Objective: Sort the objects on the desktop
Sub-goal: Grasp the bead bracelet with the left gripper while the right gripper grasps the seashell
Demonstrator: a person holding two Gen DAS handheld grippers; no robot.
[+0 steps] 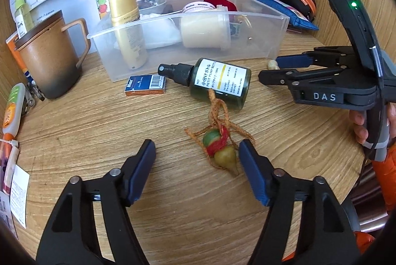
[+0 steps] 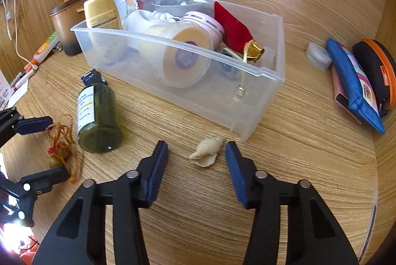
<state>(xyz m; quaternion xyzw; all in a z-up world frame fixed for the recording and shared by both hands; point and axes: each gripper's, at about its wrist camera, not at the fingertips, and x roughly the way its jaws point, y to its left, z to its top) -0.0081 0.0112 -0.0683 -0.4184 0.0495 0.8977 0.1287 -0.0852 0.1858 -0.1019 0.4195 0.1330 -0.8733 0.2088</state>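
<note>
Both jaws open, empty. Gourd charm (image 1: 221, 150) on desk (image 1: 99, 121) just inside left gripper (image 1: 197, 152), long axis along fingers; shell (image 2: 207, 150) between right gripper (image 2: 196, 151) jaws, nearer right.

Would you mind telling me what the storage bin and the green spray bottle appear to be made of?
The storage bin looks like frosted translucent plastic: its contents show hazily through thin moulded walls. The green spray bottle seems to be dark tinted clear plastic, possibly glass, glossy, with a paper label and a matte black plastic pump head.
</note>
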